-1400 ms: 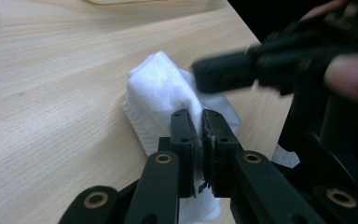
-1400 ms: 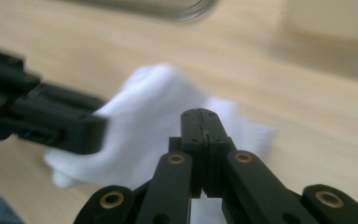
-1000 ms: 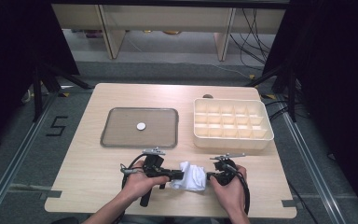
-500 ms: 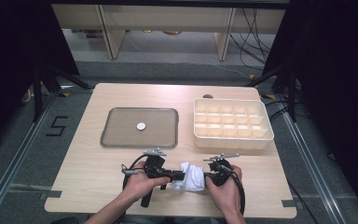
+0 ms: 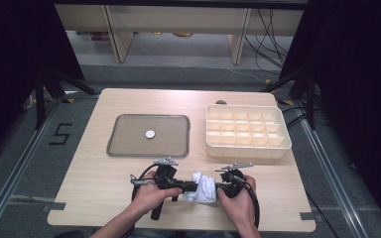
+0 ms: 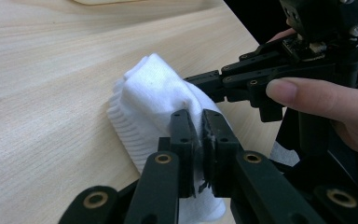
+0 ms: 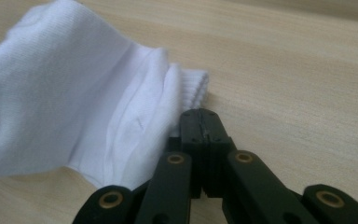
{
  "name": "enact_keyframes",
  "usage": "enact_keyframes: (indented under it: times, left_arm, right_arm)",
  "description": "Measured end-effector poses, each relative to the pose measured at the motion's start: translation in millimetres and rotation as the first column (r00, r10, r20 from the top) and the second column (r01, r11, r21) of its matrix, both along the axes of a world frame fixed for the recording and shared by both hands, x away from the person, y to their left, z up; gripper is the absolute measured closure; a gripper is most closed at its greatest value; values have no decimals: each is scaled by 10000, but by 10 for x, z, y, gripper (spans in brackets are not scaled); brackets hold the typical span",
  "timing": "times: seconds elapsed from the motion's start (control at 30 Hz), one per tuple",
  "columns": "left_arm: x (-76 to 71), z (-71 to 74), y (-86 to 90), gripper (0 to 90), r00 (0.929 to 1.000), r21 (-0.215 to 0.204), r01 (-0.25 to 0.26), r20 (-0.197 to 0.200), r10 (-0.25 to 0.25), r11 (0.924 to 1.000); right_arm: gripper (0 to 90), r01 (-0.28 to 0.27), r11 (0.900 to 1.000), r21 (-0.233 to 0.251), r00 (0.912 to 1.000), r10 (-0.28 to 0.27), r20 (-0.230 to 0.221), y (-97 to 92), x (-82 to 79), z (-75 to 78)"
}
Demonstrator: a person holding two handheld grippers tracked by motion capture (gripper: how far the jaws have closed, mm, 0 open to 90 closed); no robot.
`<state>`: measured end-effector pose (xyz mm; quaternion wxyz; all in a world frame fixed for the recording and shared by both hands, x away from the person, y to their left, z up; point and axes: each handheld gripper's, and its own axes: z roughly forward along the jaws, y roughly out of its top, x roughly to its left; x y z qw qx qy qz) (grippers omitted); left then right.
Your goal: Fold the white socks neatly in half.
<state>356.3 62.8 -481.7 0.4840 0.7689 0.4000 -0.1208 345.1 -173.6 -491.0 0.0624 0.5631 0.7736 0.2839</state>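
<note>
**Grip set on both ends, nothing moved**

Little to report against a second ago. Same spot for the white sock (image 5: pixel 202 187), lower middle of the high view, lying bunched on the desk (image 5: pixel 94 198) between the two hands. Same spot for the hands too, apart from a slight drift of the right hand toward the sock.

Left gripper (image 6: pixel 200 135): narrow, nearly closed, with a fold of white cloth pinched between the pads in the lower centre of its own view. Unchanged over the last second.

Right gripper (image 7: pixel 200 123): jaws pressed fully together, low in its own view. Sock edge touching their left side; impossible to tell whether a thin layer is nipped between them or merely lies against them. From the left gripper view, seen entering the sock from the upper right.

Meaning for the work in hand: probably the pause after taking hold, before any pull, fold or lift. Sock not yet off the desk. Left hold looks sound; right hold doubtful, so a pull apart might slip that end free.

Farther up the high view, untouched: the grey tray (image 5: pixel 114 148) left of centre with a small white disc (image 5: pixel 150 134) in it, and the cream compartment box (image 5: pixel 248 148) to the right, its cells apparently bare. Both well apart from the sock.
</note>
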Motion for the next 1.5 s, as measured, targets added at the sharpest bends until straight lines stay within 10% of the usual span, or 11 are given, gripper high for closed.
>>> enact_keyframes:
  times: [1.5]
  left_arm:
    - [16,22,-22,830,9998,168,-206,84,205,9996]
  right_arm:
    - [900,-371,9993,-96,9992,370,-121,163,-32,-42]
